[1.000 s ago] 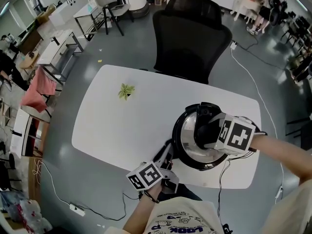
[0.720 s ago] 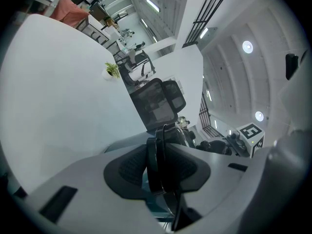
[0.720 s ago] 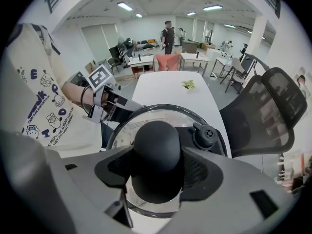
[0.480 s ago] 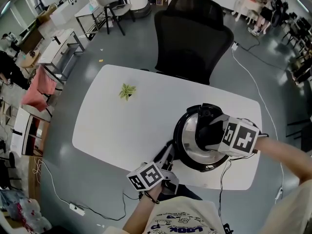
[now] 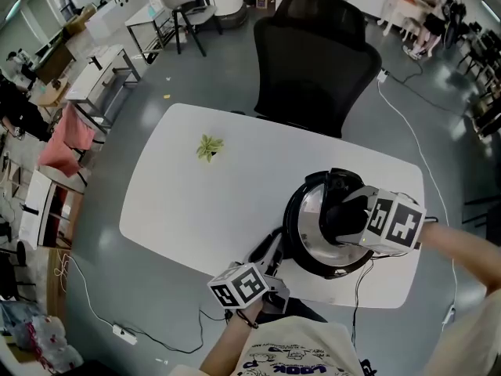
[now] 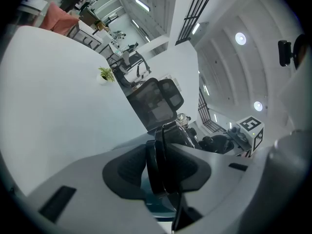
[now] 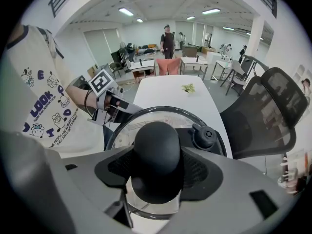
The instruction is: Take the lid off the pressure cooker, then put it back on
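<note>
The pressure cooker stands at the front right of the white table, its steel lid seated on the pot. My right gripper points down from above and is shut on the lid's black knob, which fills the gap between the pads. A black valve sits beside the knob. My left gripper reaches in level from the front and pinches the cooker's black side handle. Its jaws have just been opening slightly, with the handle still between the pads.
A small green plant sits at the table's far left. A black office chair stands behind the table. A cable hangs off the front edge near the cooker. Desks, chairs and people fill the room beyond.
</note>
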`<state>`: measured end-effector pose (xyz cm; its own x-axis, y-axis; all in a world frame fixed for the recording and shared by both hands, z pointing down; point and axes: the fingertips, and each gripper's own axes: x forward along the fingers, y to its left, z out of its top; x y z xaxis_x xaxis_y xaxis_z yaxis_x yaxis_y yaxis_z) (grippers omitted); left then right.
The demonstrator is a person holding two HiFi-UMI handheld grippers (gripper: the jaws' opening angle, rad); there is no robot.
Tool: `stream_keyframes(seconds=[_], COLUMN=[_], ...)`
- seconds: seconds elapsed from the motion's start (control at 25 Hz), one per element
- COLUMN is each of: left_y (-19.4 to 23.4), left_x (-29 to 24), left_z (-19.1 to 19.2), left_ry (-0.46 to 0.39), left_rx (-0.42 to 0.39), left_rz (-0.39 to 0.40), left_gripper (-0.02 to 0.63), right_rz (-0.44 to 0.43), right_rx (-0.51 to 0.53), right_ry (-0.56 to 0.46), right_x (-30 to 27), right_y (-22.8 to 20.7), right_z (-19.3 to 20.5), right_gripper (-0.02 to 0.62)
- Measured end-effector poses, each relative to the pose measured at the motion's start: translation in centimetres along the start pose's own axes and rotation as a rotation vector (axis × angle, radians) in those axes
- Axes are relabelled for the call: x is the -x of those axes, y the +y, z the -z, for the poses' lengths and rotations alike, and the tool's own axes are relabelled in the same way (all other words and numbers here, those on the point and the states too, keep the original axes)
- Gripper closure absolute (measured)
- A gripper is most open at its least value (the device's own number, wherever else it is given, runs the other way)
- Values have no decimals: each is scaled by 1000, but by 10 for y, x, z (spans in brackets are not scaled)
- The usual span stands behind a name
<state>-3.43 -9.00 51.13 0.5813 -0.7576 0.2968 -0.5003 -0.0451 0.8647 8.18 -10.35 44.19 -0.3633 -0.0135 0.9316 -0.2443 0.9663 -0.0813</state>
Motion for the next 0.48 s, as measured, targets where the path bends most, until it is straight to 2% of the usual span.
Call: stream_keyframes(seconds=[0.36,0.48], left_y=[1,2], left_x=[-3,-4], left_z=[-3,-2], left_ry=[-8,-8], left_rx=[8,10], left_rz=[-5,-8], left_gripper=[466,466], right_rz=[19,28], right_rx=[13,-19], right_ry=[-44,-66], right_x=[21,30], right_y=[-2,-6], right_z=[-8,-6], right_gripper=[301,301])
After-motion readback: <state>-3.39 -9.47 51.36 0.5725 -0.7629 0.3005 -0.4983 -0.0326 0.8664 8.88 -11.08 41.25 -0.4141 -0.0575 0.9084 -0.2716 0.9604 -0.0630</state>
